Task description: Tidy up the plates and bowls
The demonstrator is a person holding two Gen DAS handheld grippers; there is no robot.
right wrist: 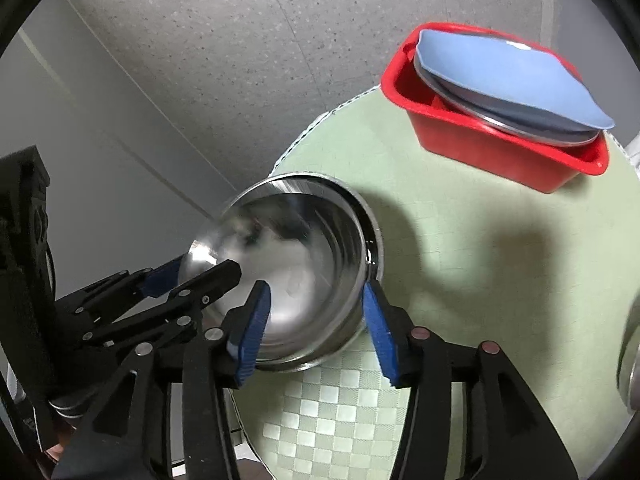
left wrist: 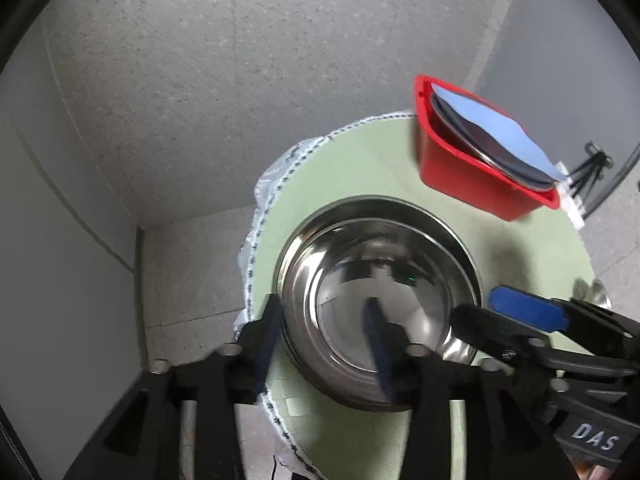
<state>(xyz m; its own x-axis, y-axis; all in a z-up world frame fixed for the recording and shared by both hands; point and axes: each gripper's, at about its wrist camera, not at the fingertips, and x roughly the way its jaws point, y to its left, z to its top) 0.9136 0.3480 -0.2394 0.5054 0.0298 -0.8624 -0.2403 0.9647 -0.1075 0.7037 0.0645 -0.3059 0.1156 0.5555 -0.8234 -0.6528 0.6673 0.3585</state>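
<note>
Inspection found a shiny stainless-steel bowl (left wrist: 380, 300) standing at the near left edge of the round, pale-green cloth-covered counter (left wrist: 360, 160), filling the lower centre of the left wrist view. It appeared to be nested in a second steel bowl, since a double rim showed in both views; this could not be confirmed.

The left tool (left wrist: 324, 344) stood open astride the near wall of the bowl: one finger lay outside the rim at lower left, the other reached inside over the polished floor. The jaws had not closed on the wall. The right tool (right wrist: 316, 328) was likewise open, and its blue-padded fingers (right wrist: 256, 332) bracketed the near rim at lower centre of the right wrist view; whether the pads touched metal could not be told.

A red rectangular plastic tub (right wrist: 500, 136) sat in the upper right of both views, well apart from the bowl across the counter. It held tilted plates, a light-blue one (right wrist: 512, 80) uppermost over a steel-rimmed one.

Judgement: both tools were equally close to the bowl, which lay directly ahead of each. The tub lay ahead and to the right, so any carry would run that way. A rim pinch on polished steel risked slipping.
</note>
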